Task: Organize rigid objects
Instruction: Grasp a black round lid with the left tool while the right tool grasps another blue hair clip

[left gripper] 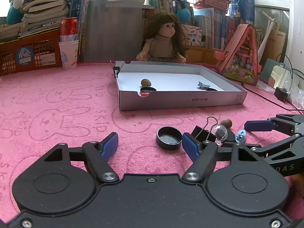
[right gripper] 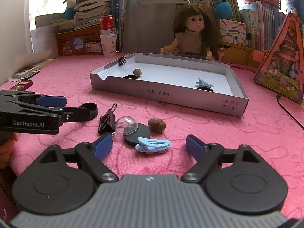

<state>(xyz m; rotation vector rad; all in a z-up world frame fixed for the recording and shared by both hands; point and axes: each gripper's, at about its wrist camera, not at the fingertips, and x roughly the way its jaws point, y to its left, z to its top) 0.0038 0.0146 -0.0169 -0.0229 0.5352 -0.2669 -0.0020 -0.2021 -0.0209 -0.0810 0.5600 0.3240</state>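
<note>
Nut (right gripper: 137, 72) in tray (right gripper: 165, 95), hair clip (right gripper: 153, 144) before it

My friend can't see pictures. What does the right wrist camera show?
The open right gripper hovers over a blue hair clip on a pink cloth, near a black disc, clear dome, nut and binder clip. Behind sits a grey tray.

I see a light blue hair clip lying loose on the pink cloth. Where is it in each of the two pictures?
Left wrist view: hair clip at right of centre, beside the clear dome.
Right wrist view: hair clip at centre, just ahead of the fingers.
Shared landmark: the grey box behind it.
</note>
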